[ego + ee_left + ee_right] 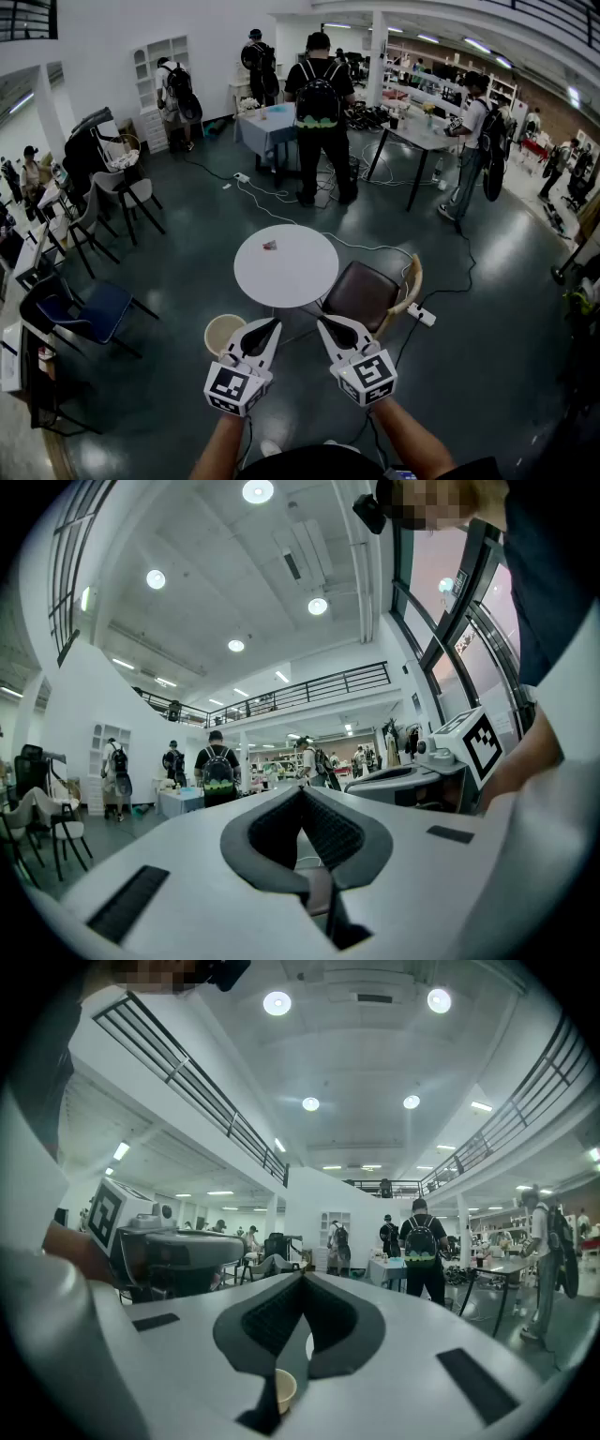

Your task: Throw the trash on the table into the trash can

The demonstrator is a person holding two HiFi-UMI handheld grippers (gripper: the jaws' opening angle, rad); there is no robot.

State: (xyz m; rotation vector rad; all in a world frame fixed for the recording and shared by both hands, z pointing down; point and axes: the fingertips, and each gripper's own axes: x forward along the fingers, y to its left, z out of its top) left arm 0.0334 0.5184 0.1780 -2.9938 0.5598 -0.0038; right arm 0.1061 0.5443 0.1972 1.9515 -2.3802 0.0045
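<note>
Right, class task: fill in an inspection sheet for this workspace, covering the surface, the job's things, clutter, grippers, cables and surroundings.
Surface: round white table.
Job's things: small piece of trash on the table's far-left part; beige trash can on the floor by its near-left side.
Clutter: nothing seen on the table besides the trash.
Grippers: left gripper and right gripper both shut, empty, short of the table.
Cables: white cable crosses the floor; power strip beside the brown chair.
Surroundings: people with backpacks at far tables; chairs at left.
</note>
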